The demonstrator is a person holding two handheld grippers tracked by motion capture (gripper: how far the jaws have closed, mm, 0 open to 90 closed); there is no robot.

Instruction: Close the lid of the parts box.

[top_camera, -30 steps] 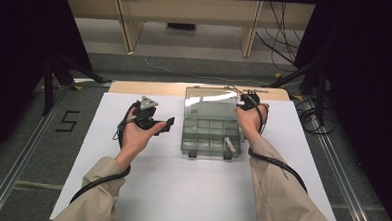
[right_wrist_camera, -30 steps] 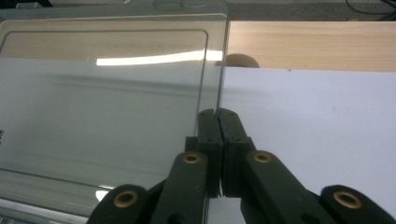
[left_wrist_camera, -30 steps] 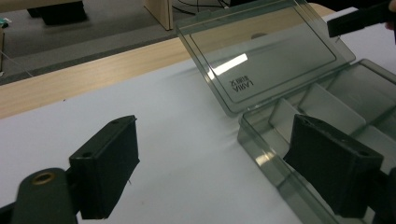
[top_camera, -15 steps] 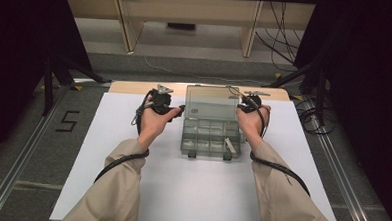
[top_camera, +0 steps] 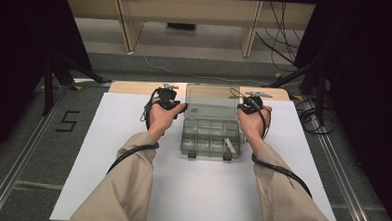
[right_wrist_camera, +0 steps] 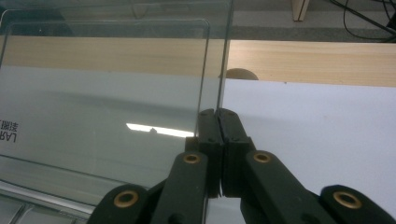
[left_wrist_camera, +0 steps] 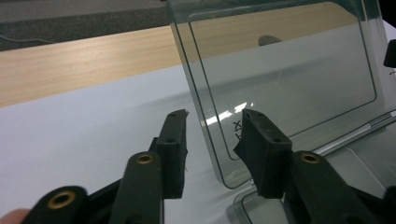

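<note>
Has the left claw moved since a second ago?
Yes. The left claw has gone right and away from the person to the box lid's left edge, its jaws closing around it.

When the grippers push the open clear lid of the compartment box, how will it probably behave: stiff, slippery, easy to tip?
The lid looks like thin hard plastic, so probably stiff but slightly springy. Its glossy surface shows reflections, so the pads may slip. The right gripper is shut on its edge; the left gripper has just been closing around the other edge. The box looks light, so it may slide.
</note>
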